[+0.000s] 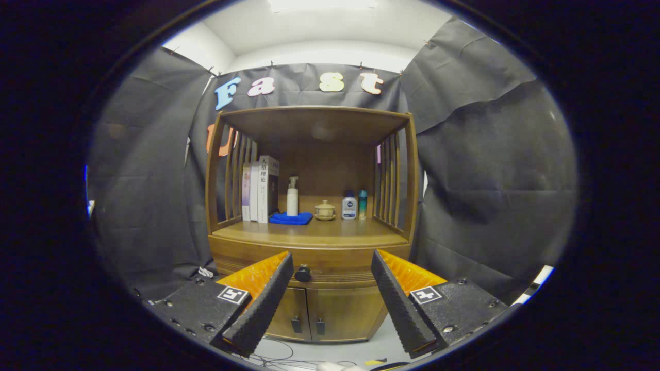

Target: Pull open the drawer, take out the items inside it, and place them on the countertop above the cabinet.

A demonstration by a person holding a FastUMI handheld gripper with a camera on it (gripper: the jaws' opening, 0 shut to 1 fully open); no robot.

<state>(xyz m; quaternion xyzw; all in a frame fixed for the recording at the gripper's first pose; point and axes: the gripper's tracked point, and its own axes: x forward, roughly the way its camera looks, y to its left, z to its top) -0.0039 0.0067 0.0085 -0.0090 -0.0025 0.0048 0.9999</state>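
Observation:
A wooden cabinet (314, 304) stands straight ahead, with a shut drawer (330, 264) under its countertop (309, 232). The drawer's round dark knob (302, 273) sits just beside my left fingertip, between the fingers. My gripper (332, 260) is open, fingers spread wide, some way in front of the drawer with nothing held. What lies inside the drawer is hidden.
On the countertop stand upright books (260, 189), a white pump bottle (292, 196) on a blue cloth (291, 218), a small lidded pot (325, 210), and two small bottles (356, 205). Slatted side rails and a top shelf frame it. Two lower doors (309, 314) are shut; cables lie on the floor.

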